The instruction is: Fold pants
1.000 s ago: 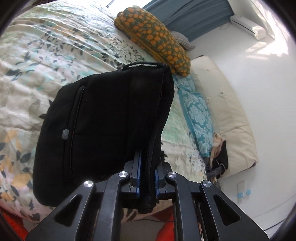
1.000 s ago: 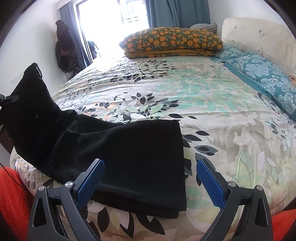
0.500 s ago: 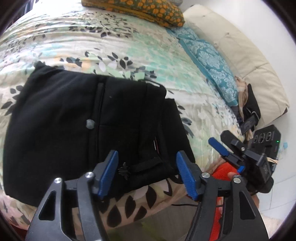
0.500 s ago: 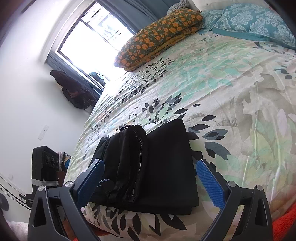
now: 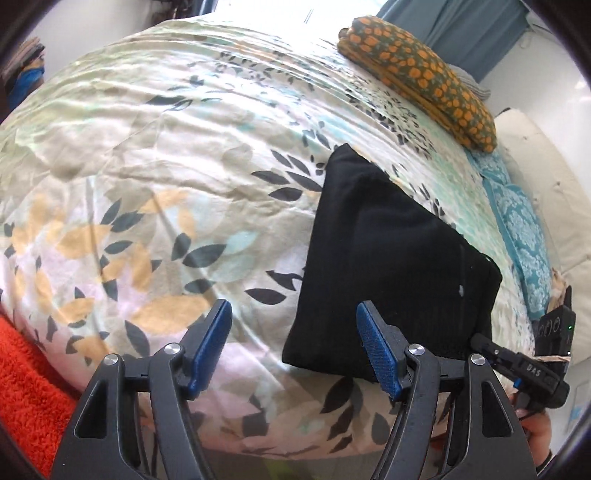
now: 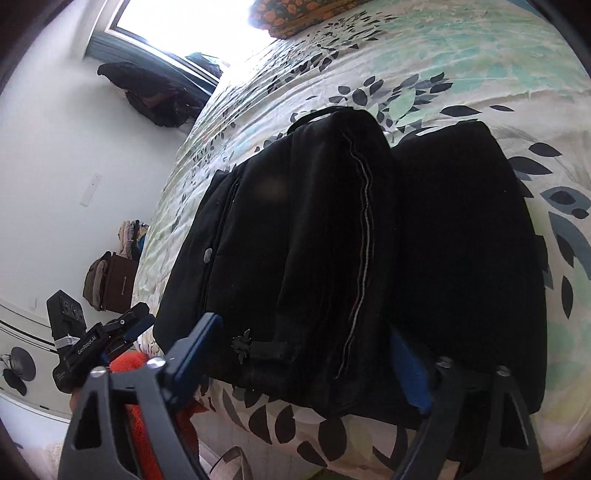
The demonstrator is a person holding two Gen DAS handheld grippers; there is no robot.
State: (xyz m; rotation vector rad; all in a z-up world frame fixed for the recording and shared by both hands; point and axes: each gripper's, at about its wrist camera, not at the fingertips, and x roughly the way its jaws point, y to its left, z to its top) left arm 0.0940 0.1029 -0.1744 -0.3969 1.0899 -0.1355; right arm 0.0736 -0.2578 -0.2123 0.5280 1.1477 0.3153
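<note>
Here, nearest the lens: left gripper [image 5: 293, 345] with blue pads spread apart and nothing between them, hovering over bare quilt just beside the near left corner of the pants [image 5: 391, 266]. Right gripper [image 6: 306, 354] closing across the near edge of the same black bundle, cloth between the jaws at the waistband end; no telling yet whether the pads [image 6: 410, 369] actually press on the cloth.

Just beyond: pants folded into a compact, thick block at the near edge of the bed [image 5: 147, 177], well off its far corners, layers stacked, a pale seam line running up the top fold, small button showing on the left flap. Stack slightly uneven, one layer bulging above the flat panel to its right.

Judged from this: main folds done; left over, at most a last squeeze, straightening or shift of the bundle.

Further back: orange spotted pillow [image 5: 421, 81] and teal pillow [image 5: 517, 229] at the head end, window [image 6: 177, 22] bright beyond.
</note>
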